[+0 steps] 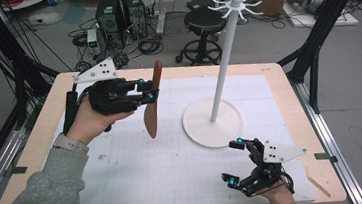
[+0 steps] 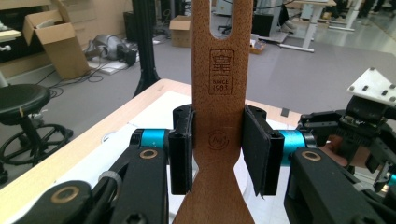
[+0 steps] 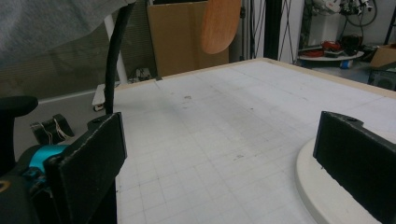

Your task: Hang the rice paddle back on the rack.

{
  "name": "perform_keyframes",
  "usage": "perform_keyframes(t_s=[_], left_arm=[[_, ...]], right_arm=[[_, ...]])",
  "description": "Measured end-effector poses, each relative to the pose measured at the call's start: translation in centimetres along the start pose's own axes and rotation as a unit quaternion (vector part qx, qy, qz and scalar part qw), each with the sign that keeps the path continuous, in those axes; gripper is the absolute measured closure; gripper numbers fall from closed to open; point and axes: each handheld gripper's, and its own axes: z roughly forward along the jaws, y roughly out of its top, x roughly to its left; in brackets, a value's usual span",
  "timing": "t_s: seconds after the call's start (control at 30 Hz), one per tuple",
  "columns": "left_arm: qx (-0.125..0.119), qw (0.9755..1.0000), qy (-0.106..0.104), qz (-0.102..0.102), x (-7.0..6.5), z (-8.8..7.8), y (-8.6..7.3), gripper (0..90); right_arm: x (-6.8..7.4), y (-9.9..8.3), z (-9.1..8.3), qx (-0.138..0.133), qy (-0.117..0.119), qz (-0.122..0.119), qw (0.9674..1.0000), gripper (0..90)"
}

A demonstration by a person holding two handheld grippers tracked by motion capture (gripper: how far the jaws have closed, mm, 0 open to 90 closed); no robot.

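One table [image 1: 32, 146] fills most of the high view, wood-edged and covered by a white gridded mat [image 1: 140, 171]. On the mat, right of centre, stands a white rack [image 1: 225, 57]: a round base [image 1: 199, 125], a tall thin pole, and a crown of short hooks at the top. The left gripper [image 1: 150, 92] is held above the mat's far left part, its jaws pointing toward the rack and clamped on the narrow neck of a wooden spatula [image 1: 152, 110]. The spatula hangs clear of the table, nearly upright, broad blade down and slotted handle up; in the left gripper view its stamped neck [image 2: 219, 121] sits squarely between the two black pads [image 2: 181, 154]. The right gripper [image 1: 235, 162] rests low at the near right edge of the mat, just in front of the base, with its jaws spread wide and nothing between them; in the right gripper view the base's rim [image 3: 317, 186] lies beside one pad.
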Motion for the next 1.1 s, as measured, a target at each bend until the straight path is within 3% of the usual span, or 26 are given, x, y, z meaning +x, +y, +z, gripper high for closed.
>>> perform_keyframes(t_s=[0.43, 1.1], left_arm=[[0.005, 0.9999, -0.014, 0.005, 0.0, 2.3, 2.6, 65.1], [0.006, 0.9998, -0.01, 0.017, -0.6, 4.3, 5.6, 65.0]], right_arm=[[-0.2, -0.2, 0.0, 0.001, -0.003, 0.006, 1.0, 1.5], [-0.3, -0.4, 0.1, 0.001, 0.002, 0.014, 0.9999, 1.5]])
